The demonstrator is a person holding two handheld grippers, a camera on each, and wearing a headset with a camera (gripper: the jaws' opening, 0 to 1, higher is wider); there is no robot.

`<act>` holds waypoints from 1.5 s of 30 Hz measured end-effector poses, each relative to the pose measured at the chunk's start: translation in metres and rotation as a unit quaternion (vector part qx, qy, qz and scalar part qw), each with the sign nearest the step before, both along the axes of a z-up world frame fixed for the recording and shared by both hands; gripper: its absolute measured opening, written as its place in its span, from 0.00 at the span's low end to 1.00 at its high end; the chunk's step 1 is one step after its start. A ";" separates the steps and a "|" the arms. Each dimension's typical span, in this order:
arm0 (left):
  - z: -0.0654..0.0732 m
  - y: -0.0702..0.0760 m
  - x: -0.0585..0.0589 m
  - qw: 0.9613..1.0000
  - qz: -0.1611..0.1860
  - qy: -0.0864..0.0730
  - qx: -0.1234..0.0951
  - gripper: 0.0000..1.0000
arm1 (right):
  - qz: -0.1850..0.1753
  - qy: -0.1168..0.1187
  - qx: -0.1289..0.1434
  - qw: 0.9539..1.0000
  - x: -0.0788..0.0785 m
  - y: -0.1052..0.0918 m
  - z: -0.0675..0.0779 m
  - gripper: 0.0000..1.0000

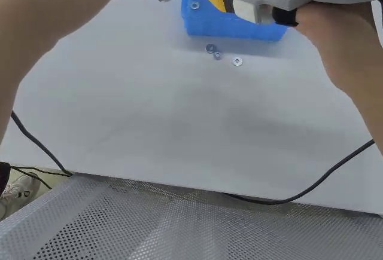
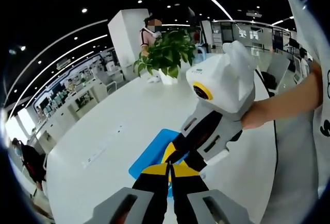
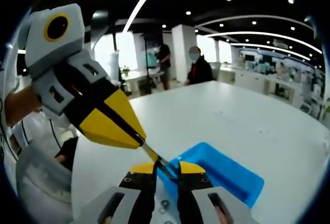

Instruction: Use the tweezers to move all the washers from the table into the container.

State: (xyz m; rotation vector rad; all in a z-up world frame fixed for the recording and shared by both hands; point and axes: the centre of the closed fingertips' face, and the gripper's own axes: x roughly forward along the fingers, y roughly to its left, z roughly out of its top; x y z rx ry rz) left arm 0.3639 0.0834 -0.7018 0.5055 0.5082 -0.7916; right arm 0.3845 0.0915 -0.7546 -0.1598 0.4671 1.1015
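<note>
Nearest, a perforated panel (image 1: 149, 224) and a cable (image 1: 311, 185) are bordering the white counter (image 1: 179, 116). Farther out, three washers (image 1: 217, 55) are lying loose on the counter, just in front of the blue container (image 1: 239, 30). One washer (image 1: 195, 6) is lying inside the container. Above it, the left hand-held gripper (image 3: 136, 136) is clamping the tweezers (image 3: 153, 156) in closed jaws. The right hand-held gripper (image 3: 166, 170) appears to be closing on the tweezers' other end. Judged progress: one washer transferred, three remaining.
</note>
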 end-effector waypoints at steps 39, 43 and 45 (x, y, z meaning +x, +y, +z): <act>-0.037 -0.009 -0.037 0.994 -0.060 0.086 0.041 0.00 | 0.027 0.066 -0.039 0.997 -0.038 0.003 -0.055 0.09; -0.051 -0.008 -0.019 0.993 -0.068 0.086 0.035 0.00 | 0.025 0.065 -0.038 0.997 -0.036 0.002 -0.054 0.09; -0.051 -0.009 -0.018 0.993 -0.070 0.088 0.031 0.00 | 0.024 0.066 -0.037 0.997 -0.035 0.002 -0.054 0.09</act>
